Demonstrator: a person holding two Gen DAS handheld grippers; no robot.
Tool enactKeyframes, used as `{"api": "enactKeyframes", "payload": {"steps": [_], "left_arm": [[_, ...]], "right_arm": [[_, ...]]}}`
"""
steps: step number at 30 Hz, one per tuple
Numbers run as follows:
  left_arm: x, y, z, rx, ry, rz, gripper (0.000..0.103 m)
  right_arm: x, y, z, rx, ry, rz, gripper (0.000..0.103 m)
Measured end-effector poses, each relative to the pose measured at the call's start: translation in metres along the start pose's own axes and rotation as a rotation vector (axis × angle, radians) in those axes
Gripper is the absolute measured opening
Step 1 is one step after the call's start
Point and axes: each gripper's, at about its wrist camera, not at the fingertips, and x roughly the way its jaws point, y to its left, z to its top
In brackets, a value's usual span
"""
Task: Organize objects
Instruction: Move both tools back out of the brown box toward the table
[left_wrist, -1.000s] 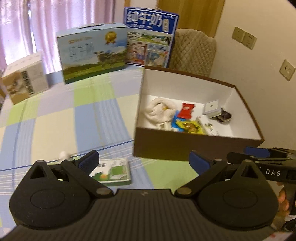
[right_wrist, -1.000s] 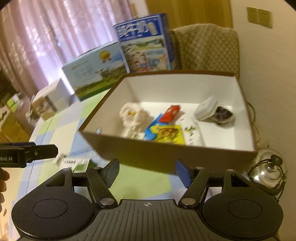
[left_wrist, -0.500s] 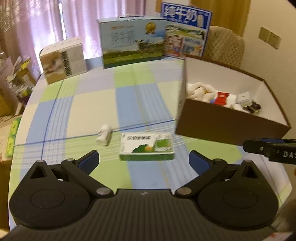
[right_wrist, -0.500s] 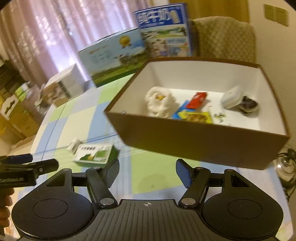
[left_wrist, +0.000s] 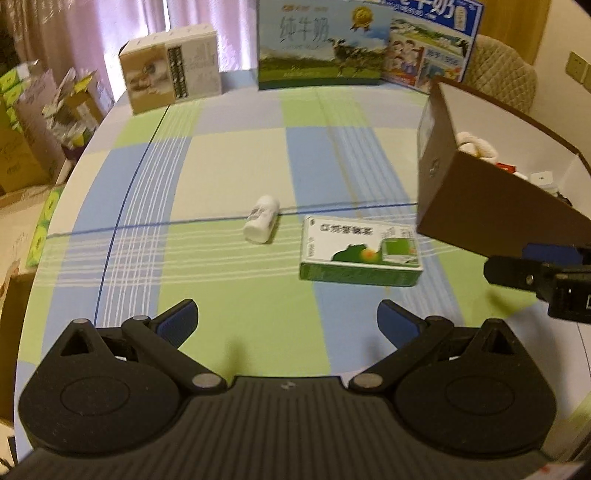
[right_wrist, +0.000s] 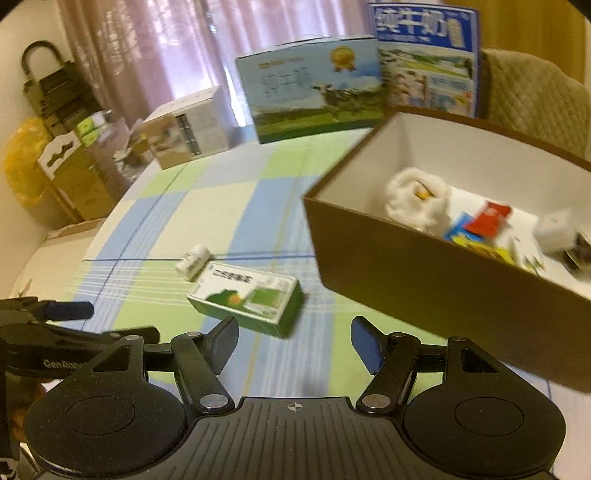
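Observation:
A green and white carton (left_wrist: 360, 251) (right_wrist: 246, 297) lies flat on the checked tablecloth (left_wrist: 229, 158). A small white bottle (left_wrist: 261, 218) (right_wrist: 192, 261) lies on its side just left of it. To the right stands a brown box (left_wrist: 491, 206) (right_wrist: 436, 280) with a white inside, which holds a white cloth (right_wrist: 415, 199), snack packets (right_wrist: 480, 225) and small items. My left gripper (left_wrist: 287, 325) is open, short of the carton and bottle. My right gripper (right_wrist: 293, 345) is open just before the carton, nothing between its fingers. Its fingers show at the right of the left wrist view (left_wrist: 539, 271).
Milk cartons (left_wrist: 321, 44) (right_wrist: 317, 92) and a beige box (left_wrist: 171, 68) stand along the table's far edge. A padded chair back (left_wrist: 498, 74) sits behind the brown box. Cardboard boxes (left_wrist: 22, 147) are stacked beside the table on the left.
Both views have swung left, away from the brown box and toward the carton and bottle, which now sit nearer the middle. Both grippers stayed open.

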Motion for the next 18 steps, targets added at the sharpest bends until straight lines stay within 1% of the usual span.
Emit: {"api": "enactKeyframes", "payload": {"steps": [5,7,8,9,10,11,12,13,15,18], "left_arm": [[0.012,0.011,0.000,-0.018,0.022,0.033,0.102],[0.015,0.016,0.001,-0.031,0.030,0.039,0.102],[0.017,0.018,0.001,-0.036,0.031,0.037,0.102],[0.018,0.020,0.001,-0.037,0.032,0.038,0.102],[0.019,0.021,0.001,-0.037,0.033,0.044,0.102],[0.021,0.022,0.002,-0.035,0.035,0.050,0.102],[0.022,0.022,0.002,-0.033,0.036,0.055,0.102],[0.023,0.023,0.002,-0.033,0.040,0.060,0.102],[0.025,0.024,0.002,-0.033,0.046,0.061,0.102],[0.028,0.025,0.001,-0.030,0.053,0.070,0.102]], "right_arm": [[0.026,0.012,0.008,-0.040,-0.005,0.010,0.064],[0.037,0.015,0.011,-0.053,-0.009,0.012,0.058],[0.043,0.016,0.013,-0.056,-0.010,0.014,0.049],[0.049,0.017,0.015,-0.057,-0.006,0.014,0.045],[0.054,0.018,0.016,-0.054,-0.005,0.018,0.043],[0.061,0.018,0.018,-0.048,-0.012,0.021,0.038],[0.067,0.019,0.019,-0.050,-0.020,0.015,0.033],[0.072,0.021,0.020,-0.065,-0.025,-0.001,0.031],[0.082,0.025,0.020,-0.109,-0.043,-0.022,0.023],[0.097,0.027,0.019,-0.131,-0.038,-0.042,0.021]]}}
